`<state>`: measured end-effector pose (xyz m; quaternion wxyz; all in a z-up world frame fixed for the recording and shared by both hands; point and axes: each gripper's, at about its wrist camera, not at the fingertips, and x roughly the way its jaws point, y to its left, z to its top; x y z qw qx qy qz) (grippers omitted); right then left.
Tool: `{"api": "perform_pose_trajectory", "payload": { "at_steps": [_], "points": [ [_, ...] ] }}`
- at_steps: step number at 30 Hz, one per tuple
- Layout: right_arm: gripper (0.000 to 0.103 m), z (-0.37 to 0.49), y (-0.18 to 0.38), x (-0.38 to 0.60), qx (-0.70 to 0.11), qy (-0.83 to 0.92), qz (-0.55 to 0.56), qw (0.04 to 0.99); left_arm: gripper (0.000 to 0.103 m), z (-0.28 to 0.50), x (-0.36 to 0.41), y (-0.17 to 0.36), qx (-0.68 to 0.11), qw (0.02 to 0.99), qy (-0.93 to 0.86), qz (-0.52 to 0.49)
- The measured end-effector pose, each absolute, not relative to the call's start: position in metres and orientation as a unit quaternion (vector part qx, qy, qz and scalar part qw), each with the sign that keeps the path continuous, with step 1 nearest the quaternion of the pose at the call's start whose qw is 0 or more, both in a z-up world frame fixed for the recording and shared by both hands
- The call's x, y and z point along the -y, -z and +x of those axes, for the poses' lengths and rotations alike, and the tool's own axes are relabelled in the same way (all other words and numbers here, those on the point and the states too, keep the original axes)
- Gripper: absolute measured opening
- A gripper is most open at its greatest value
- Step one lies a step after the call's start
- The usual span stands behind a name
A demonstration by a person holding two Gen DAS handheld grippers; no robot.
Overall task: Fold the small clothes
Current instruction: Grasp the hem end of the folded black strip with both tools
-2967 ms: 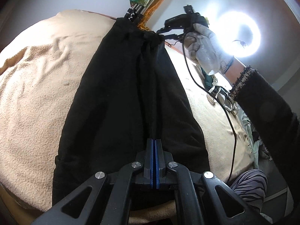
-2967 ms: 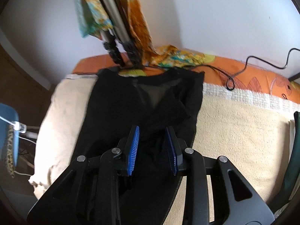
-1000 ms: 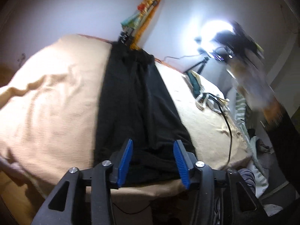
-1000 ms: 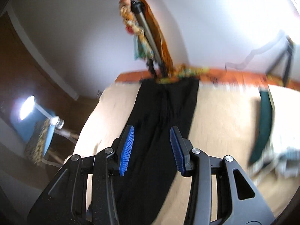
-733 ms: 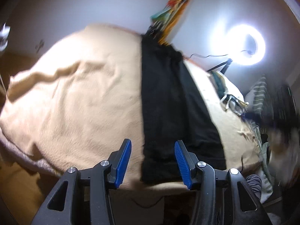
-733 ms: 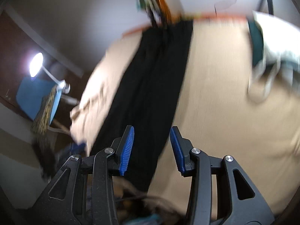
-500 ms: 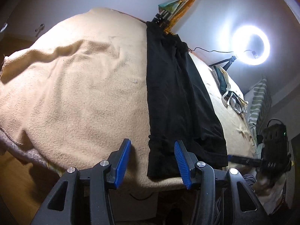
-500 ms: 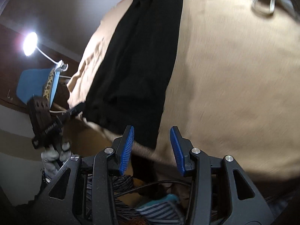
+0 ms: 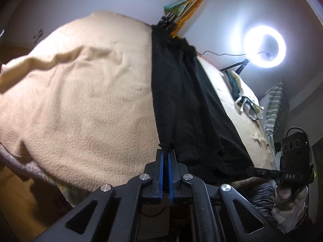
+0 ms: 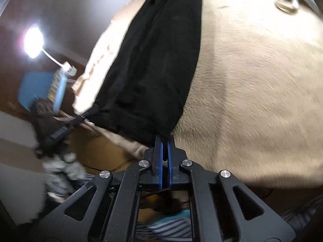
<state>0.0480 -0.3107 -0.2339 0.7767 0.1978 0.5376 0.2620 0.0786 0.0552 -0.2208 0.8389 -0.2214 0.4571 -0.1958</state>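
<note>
The long black garment, folded lengthwise into a narrow strip (image 9: 187, 104), lies straight along the fuzzy beige blanket covering the bed (image 9: 84, 104), its near hem right at the bed's front edge. The left gripper (image 9: 166, 155) has just clamped its blue-padded jaws onto the hem's left corner, a small bunch of black cloth pinched between them; the right gripper (image 10: 164, 141) has just closed the same way on the opposite corner. To my eye the step in hand is carrying this hem up toward the far end, and it will go well if both corners rise together, level and lightly taut, so the fold lands square rather than skewed. The blanket beside the strip lies open on both sides, giving room to swing. The far end, though, butts against a black tripod draped in orange patterned cloth (image 9: 181, 6), and a pile of clothes (image 9: 244, 102) sits toward the ring light (image 9: 264, 46).
</note>
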Motion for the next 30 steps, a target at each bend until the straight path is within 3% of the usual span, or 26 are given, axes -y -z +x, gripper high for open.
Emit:
{"api": "perform_pose_trajectory", "payload": {
  "at_steps": [5,6,7,9,10,11,15,17,18,30],
  "points": [
    [0.005,0.042,0.246,0.314,-0.551,-0.249,0.163,0.780,0.001,0.080,-0.051,0.227,-0.469,0.831,0.200,-0.222],
    [0.005,0.041,0.246,0.311,-0.550,-0.248,0.154,0.782,0.006,0.080,-0.052,0.226,-0.468,0.831,0.199,-0.224],
    [0.009,0.040,0.243,0.310,-0.550,-0.248,0.145,0.784,0.020,0.079,-0.053,0.226,-0.468,0.830,0.202,-0.227],
    [0.027,0.039,0.236,0.310,-0.542,-0.245,0.143,0.791,0.037,0.079,-0.056,0.223,-0.460,0.832,0.201,-0.237],
    [0.037,0.040,0.234,0.310,-0.538,-0.246,0.146,0.793,0.039,0.079,-0.057,0.223,-0.460,0.832,0.199,-0.238],
    [0.038,0.042,0.231,0.310,-0.536,-0.249,0.151,0.793,0.039,0.080,-0.057,0.225,-0.464,0.829,0.198,-0.241],
    [0.037,0.054,0.233,0.304,-0.538,-0.251,0.155,0.790,0.036,0.083,-0.052,0.230,-0.472,0.824,0.203,-0.241],
    [0.012,0.059,0.241,0.299,-0.541,-0.246,0.147,0.790,0.013,0.084,-0.047,0.230,-0.477,0.824,0.206,-0.227],
    [0.009,0.060,0.242,0.298,-0.539,-0.244,0.145,0.793,0.001,0.085,-0.047,0.232,-0.482,0.821,0.205,-0.226],
    [0.004,0.050,0.260,0.323,-0.529,-0.273,0.223,0.772,0.000,0.069,-0.048,0.231,-0.480,0.819,0.210,-0.235]
  ]
}}
